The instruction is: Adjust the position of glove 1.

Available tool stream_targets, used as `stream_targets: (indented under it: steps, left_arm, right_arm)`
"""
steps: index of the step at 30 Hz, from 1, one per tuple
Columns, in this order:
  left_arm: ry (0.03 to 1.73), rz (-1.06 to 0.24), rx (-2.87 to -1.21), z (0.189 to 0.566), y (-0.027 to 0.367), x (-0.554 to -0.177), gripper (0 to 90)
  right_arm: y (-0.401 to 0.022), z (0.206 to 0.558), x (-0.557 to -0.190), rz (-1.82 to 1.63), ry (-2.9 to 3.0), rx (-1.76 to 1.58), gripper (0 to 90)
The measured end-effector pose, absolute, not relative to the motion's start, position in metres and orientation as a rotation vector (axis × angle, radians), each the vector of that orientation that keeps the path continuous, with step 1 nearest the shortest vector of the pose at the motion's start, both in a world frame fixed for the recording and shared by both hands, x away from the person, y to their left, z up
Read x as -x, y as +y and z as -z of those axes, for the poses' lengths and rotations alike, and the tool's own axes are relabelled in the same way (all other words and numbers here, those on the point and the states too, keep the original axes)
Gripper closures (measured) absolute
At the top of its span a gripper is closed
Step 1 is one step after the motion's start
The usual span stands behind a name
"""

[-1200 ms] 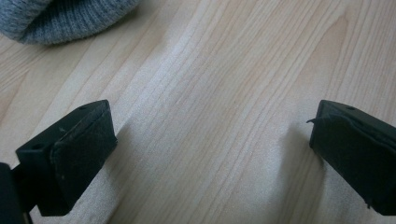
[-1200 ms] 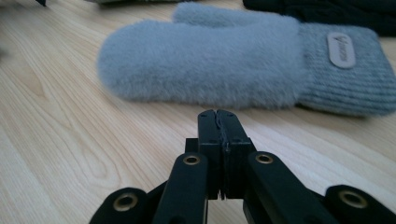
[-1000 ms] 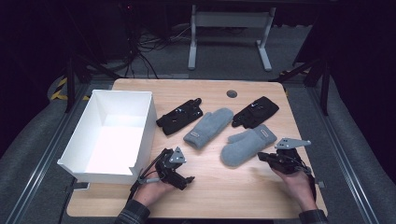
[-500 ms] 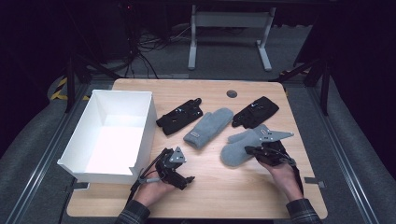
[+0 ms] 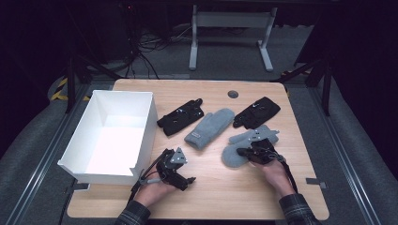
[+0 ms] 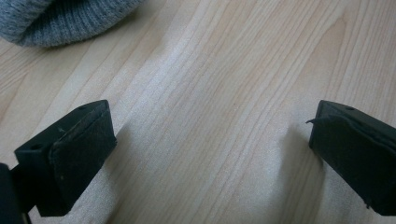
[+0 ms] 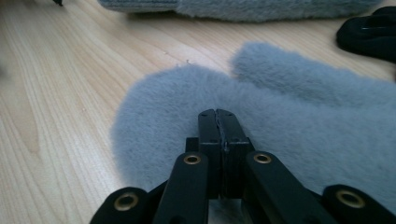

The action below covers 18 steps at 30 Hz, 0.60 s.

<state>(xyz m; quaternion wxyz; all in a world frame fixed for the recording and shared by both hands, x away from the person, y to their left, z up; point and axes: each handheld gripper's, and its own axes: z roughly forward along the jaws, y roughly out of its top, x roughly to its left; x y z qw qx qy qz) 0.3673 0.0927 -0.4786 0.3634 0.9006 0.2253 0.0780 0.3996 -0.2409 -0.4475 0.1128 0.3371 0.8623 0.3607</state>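
A fluffy grey mitten (image 5: 232,157) (image 7: 289,107) lies on the wooden table (image 5: 225,192) right of centre. My right gripper (image 5: 243,152) (image 7: 217,116) is over its wide end, jaws shut together with nothing visible between them. A second grey mitten (image 5: 209,126) (image 7: 243,7) lies in the middle, its ribbed cuff (image 6: 56,18) toward the person. My left gripper (image 5: 184,177) (image 6: 210,135) rests low near the front edge, jaws open wide over bare wood. Two black gloves (image 5: 180,117) (image 5: 257,112) lie farther back.
A large white open box (image 5: 148,122) stands at the table's left, close beside the left hand. A small dark round grommet (image 5: 233,94) sits near the far edge. One black glove (image 7: 371,32) lies just beyond the fluffy mitten's thumb.
The right hand has moved left and slightly down, bringing its shut gripper from the table's right side onto the fluffy grey mitten. The left gripper has stayed put.
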Motion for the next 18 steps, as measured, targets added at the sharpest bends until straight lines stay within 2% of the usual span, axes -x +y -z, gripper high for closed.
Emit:
stream_targets:
  steps: [18]
  left_arm:
    - [0.581,-0.199,-2.318,0.479,0.093,-0.367,0.4]
  right_arm:
    - [-0.189,0.451,-0.371,-1.107,2.675,-0.82,90.0]
